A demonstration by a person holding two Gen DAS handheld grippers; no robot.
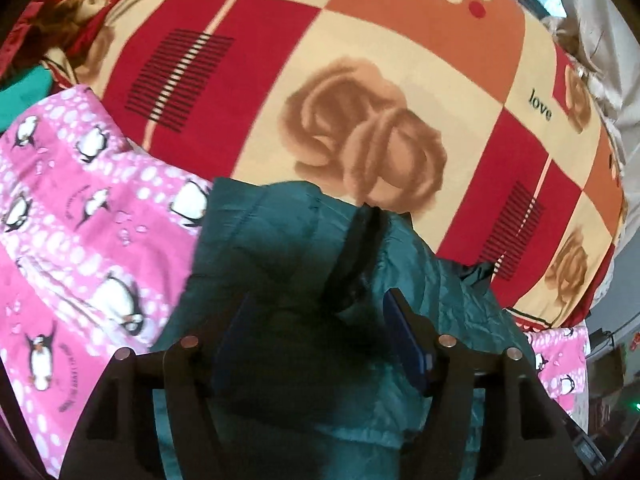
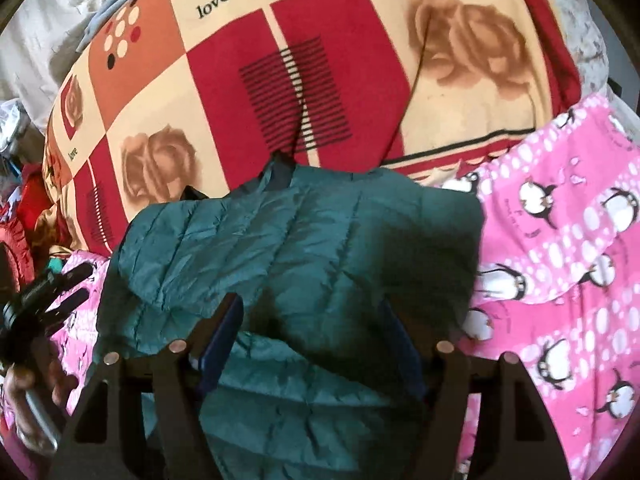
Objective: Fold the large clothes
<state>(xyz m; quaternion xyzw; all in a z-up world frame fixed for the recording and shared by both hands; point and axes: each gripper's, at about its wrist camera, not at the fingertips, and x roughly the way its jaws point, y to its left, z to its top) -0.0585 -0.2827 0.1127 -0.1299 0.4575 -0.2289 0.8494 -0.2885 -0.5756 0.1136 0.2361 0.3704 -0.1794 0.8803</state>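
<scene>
- we see a teal quilted puffer jacket (image 2: 304,248) lying bunched on a bed, partly on a pink penguin-print blanket (image 2: 568,248) and partly against a red, cream and orange rose-print bedspread (image 2: 224,80) beyond it.
- in the left wrist view the jacket (image 1: 280,248) sits near and centre, with the penguin blanket (image 1: 80,208) to its left and the bedspread (image 1: 360,80) filling the far side.
- our left claw (image 1: 316,332) hangs over the jacket with its blue-padded fingers (image 1: 404,336) apart; a dark strap or trim of the jacket (image 1: 356,256) lies just beyond them, and nothing is pinched.
- our right claw (image 2: 312,336) also stands apart over the jacket's near part, its fingers (image 2: 224,336) spread and not clamping the fabric.
- at the left edge of the right wrist view we see a hand (image 2: 28,392) holding the other tool's handle.
</scene>
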